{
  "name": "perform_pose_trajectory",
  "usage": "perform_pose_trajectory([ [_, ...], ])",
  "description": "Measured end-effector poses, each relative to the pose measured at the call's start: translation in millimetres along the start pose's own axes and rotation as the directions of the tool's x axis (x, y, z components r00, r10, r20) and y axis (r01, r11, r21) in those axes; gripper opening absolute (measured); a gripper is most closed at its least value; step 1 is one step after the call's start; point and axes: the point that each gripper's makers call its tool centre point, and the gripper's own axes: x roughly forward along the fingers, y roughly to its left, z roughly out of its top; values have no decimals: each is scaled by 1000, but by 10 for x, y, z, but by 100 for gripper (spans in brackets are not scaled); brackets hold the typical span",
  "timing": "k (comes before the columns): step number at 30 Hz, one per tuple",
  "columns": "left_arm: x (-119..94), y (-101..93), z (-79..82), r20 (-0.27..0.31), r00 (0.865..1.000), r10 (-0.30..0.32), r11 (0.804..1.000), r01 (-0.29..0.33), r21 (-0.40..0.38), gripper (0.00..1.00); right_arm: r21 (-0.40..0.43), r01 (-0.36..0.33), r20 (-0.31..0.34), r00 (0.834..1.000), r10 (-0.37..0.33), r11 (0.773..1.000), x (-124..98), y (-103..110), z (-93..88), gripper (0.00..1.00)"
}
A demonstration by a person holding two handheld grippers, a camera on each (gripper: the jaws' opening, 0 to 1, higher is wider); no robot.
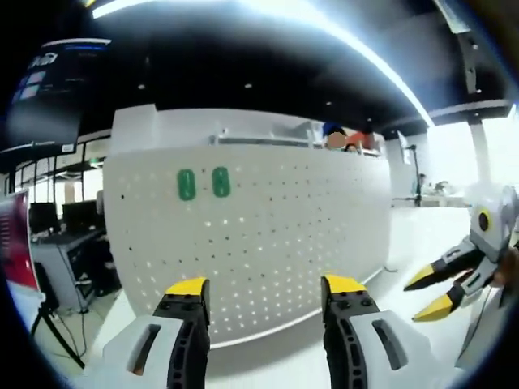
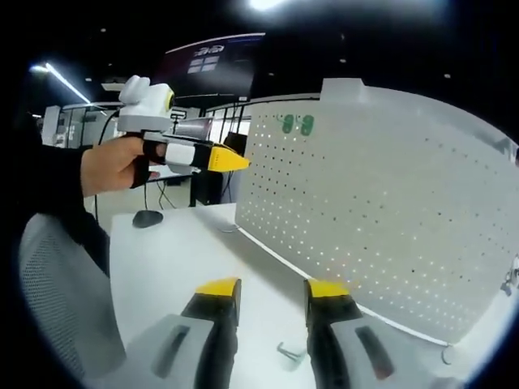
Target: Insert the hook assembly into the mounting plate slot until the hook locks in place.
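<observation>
The mounting plate is a white perforated board (image 1: 268,235) standing upright on the white table; it also spans the right gripper view (image 2: 389,203). Two green oval pieces (image 1: 203,183) (image 2: 298,124) sit in its upper holes. A small grey metal hook (image 2: 290,353) lies on the table just below and between my right gripper's jaws. My left gripper (image 1: 266,285) faces the board, open and empty. My right gripper (image 2: 272,288) is open over the table with nothing in it. The right gripper (image 1: 431,293) enters from the right, and the hand-held left gripper (image 2: 231,160) hangs high at left.
The white table (image 2: 178,259) runs along the board's foot. A dark round object (image 2: 147,219) lies at its far end. A grey mesh chair back (image 2: 57,300) stands at left. A dark monitor (image 2: 215,65) hangs behind, and desks with screens (image 1: 57,235) stand left.
</observation>
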Motion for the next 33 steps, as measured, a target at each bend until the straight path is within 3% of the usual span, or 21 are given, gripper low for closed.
perform_pose_trajectory([
  [17,-7,7,-181,-17,1000,-23,999,23,-36,55,-10,-77,-118,990,76,997,139,244,-317,29],
  [27,1,-109,-212,-17,997,-69,997,68,-40,54,6,-141,-269,953,137,990,219,509,-680,28],
  [33,2,-176,-191,-10,996,-91,995,91,-33,53,29,-154,-328,932,154,988,233,592,-826,27],
])
